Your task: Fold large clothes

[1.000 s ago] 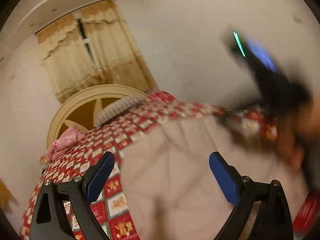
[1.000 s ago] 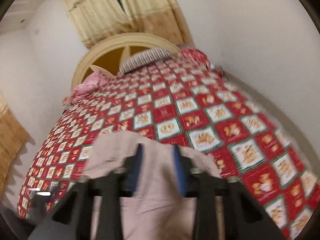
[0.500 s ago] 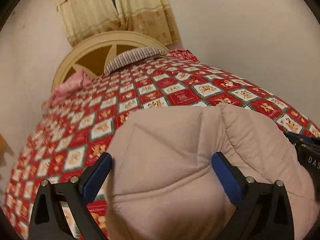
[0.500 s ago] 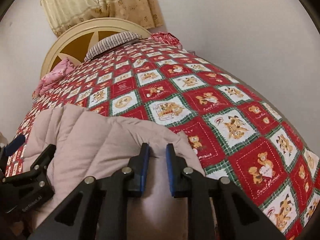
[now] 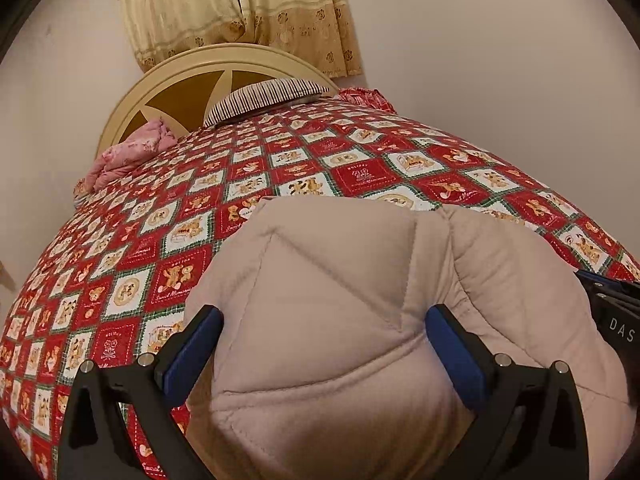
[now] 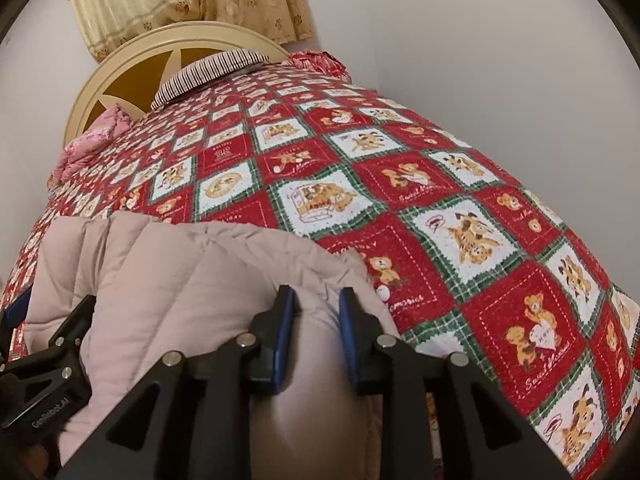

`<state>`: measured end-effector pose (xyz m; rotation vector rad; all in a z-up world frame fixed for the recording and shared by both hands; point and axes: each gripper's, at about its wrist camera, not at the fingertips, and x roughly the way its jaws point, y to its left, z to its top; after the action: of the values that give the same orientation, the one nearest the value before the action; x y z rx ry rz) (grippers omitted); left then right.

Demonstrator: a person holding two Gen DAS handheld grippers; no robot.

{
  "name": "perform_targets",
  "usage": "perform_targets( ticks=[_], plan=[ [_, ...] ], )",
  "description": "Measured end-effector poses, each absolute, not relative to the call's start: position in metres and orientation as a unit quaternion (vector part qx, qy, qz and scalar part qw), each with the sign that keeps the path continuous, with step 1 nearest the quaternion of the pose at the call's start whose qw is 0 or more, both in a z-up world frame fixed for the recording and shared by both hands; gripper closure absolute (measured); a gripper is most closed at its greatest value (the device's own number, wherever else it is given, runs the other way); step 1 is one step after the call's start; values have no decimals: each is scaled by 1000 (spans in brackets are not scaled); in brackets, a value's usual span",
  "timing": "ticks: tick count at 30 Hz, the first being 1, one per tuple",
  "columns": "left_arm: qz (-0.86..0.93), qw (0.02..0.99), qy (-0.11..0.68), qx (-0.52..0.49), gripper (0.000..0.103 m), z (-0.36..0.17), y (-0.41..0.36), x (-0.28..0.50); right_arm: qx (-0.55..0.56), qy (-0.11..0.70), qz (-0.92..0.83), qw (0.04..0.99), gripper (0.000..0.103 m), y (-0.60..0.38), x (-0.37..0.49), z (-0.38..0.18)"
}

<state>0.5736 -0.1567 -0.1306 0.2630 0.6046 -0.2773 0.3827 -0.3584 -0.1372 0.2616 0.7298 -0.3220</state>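
Item: quilted padded jacket (image 5: pixel 360 320), pale pinkish-beige, lying in a bulky heap at the near end of a bed, on a red patchwork bedspread (image 5: pixel 360 172) printed with teddy bears. Handling, as judged: light for its bulk, soft and springy, likely to puff back after a fold; the smooth shell looks somewhat slippery, so stitched seams, hems or a gathered edge offer the surest hold, and thick wads may slip from narrow jaws. Left gripper (image 5: pixel 322 354): jaws spread wide, straddling a rounded quilted bulge without pinching it. Right gripper (image 6: pixel 314 340): jaws nearly together, a ridge of jacket fabric pinched between the blue pads (image 6: pixel 285 340). Surroundings: striped pillow (image 5: pixel 268 98) and crumpled pink cloth (image 5: pixel 128 152) at the cream headboard (image 5: pixel 192 72); red checked fabric (image 5: pixel 368 96) in the far corner; yellow curtain (image 5: pixel 240 12) above. Not determinable: sleeves, collar, zip and which way the garment faces; its near part is cut off below both views and hidden behind the gripper frames.
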Motion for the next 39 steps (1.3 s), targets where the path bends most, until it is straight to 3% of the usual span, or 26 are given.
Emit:
perform_targets(
  ticks=[39],
  plan=[
    [-136,930,316,131,1,-143,-165,586,101,371,-197,902,69,-356,389,-148]
  ],
)
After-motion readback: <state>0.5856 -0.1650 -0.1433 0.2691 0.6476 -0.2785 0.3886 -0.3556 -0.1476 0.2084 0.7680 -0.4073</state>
